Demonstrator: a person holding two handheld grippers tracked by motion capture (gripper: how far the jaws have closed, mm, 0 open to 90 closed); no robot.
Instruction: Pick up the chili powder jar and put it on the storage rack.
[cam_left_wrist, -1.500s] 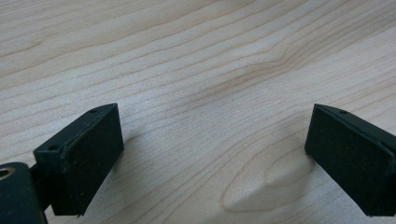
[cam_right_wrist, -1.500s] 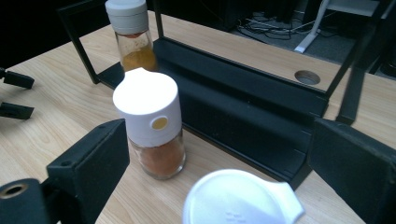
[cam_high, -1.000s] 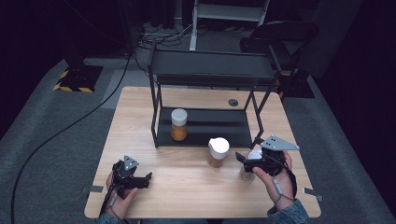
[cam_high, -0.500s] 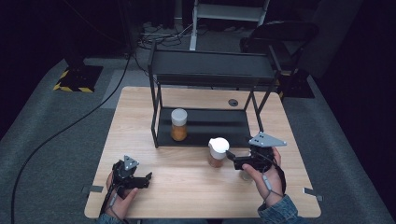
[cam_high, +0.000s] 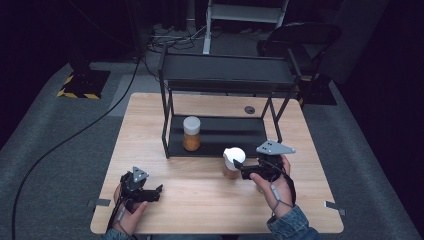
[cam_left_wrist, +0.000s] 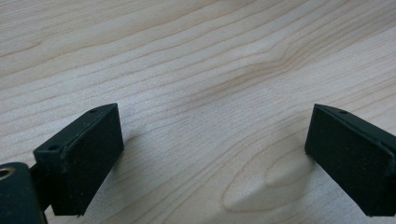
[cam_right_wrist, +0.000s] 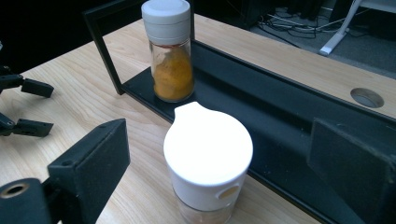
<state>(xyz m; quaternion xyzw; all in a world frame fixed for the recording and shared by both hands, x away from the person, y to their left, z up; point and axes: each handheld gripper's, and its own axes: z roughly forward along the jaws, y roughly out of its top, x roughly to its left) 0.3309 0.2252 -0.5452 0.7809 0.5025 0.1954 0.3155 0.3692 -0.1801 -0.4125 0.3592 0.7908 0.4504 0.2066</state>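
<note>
Risk: right claw (cam_right_wrist: 219, 158) gaped wide, empty, white-lidded jar (cam_right_wrist: 208, 158) between jaws, standing on tabletop (cam_right_wrist: 84, 93) just before rack (cam_right_wrist: 280, 107). Off-centre squeeze could tip jar. Left claw (cam_left_wrist: 215, 163) wide, idle.

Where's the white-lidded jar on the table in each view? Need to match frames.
High view: white-lidded jar stands on the table just in front of the black rack, right of centre, beside the right gripper.
Right gripper view: jar at bottom centre, between the open jaws, untouched.
Left gripper view: bare table wood between open jaws; no jar here.
Shared landmark: the orange-filled jar on the rack's lower shelf.
</note>
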